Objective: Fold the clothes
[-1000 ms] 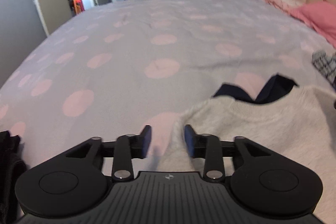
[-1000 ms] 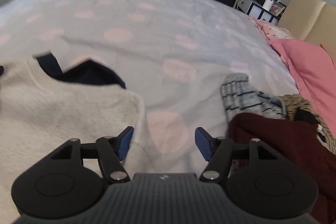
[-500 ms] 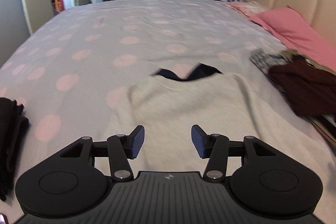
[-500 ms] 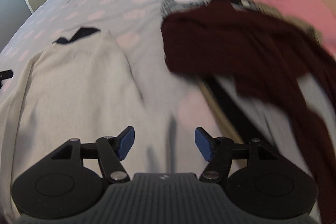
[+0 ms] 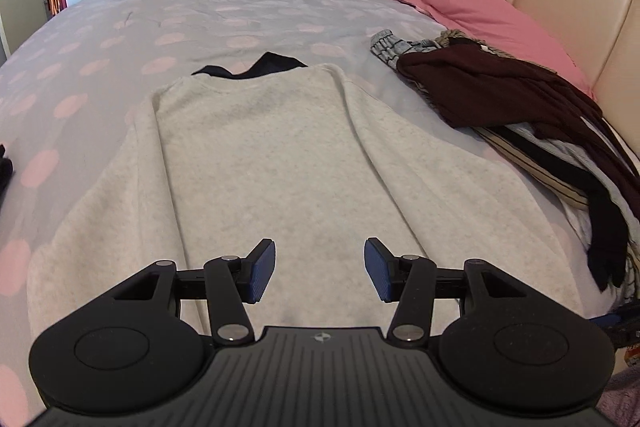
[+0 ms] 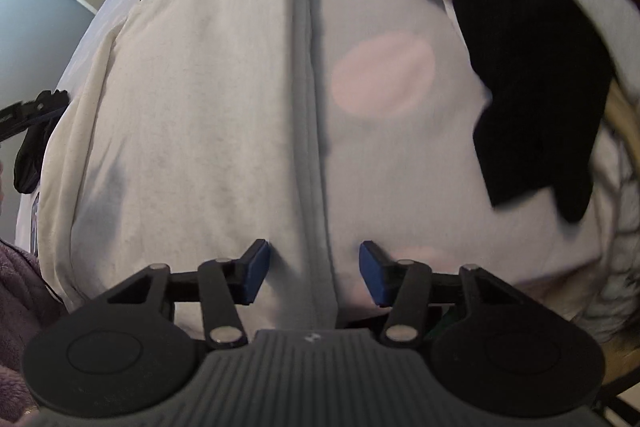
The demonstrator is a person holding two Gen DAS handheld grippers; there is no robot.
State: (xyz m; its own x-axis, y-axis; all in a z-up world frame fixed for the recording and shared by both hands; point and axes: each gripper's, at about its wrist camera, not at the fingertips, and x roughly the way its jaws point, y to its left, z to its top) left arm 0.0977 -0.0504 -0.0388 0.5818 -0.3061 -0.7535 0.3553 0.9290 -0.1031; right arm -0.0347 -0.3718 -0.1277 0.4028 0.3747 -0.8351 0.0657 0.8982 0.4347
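Grey sweater (image 5: 272, 163) lies flat, bare bedspread (image 5: 200, 11) beyond; clothes pile (image 5: 520, 107) crowds right. Left gripper (image 5: 320, 269) released; right gripper (image 6: 314, 269) closing around sleeve edge (image 6: 304, 107).

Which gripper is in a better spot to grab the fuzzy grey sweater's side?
Right, probably. The right gripper straddles the pale grey fleece sweater's side edge, jaws closing around it. The left gripper hovers open over the middle, no edge between its pads.

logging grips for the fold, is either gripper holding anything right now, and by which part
Nothing is held. The left gripper is open above the grey sweatshirt. The right gripper has jaws closing around its sleeve edge, not yet pressing it.
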